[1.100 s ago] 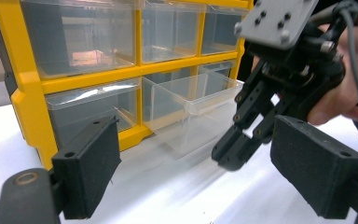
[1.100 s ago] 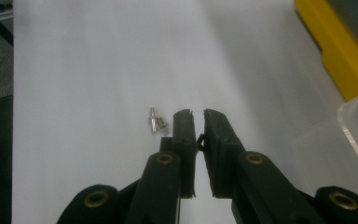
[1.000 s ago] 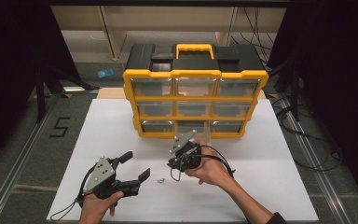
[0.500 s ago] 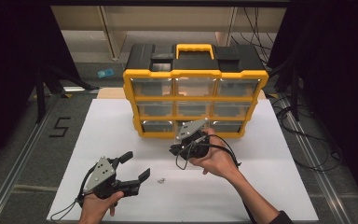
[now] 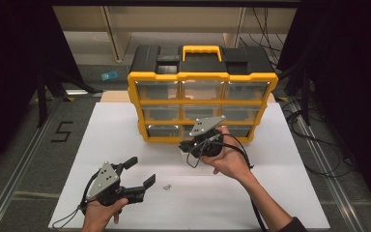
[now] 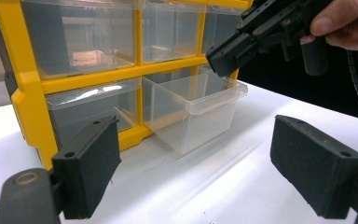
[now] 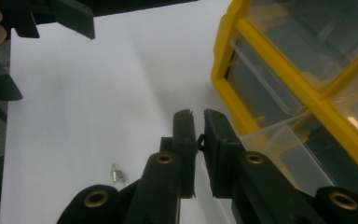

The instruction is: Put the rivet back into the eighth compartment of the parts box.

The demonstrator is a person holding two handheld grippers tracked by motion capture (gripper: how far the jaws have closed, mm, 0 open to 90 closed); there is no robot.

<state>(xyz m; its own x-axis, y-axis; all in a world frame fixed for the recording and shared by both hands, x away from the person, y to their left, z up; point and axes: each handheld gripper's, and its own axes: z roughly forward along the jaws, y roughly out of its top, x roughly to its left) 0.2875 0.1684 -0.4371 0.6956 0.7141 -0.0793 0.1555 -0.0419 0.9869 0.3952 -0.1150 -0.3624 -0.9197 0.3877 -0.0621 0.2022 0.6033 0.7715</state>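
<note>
Right hand-held gripper [image 7: 196,122] pinched shut on small dark part, above pulled-out clear plastic drawer [image 6: 193,109]; left hand-held gripper [image 5: 137,174] open, farther off.

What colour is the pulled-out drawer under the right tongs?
Clear, see-through plastic drawer, set in a yellow frame; the left gripper view shows it best.

The small metal parts [image 5: 165,186] on the desk [image 5: 280,193] are too tiny to identify. In the right gripper view, something dark between the right claw [image 7: 196,115] jaws is unrecognizable.
</note>
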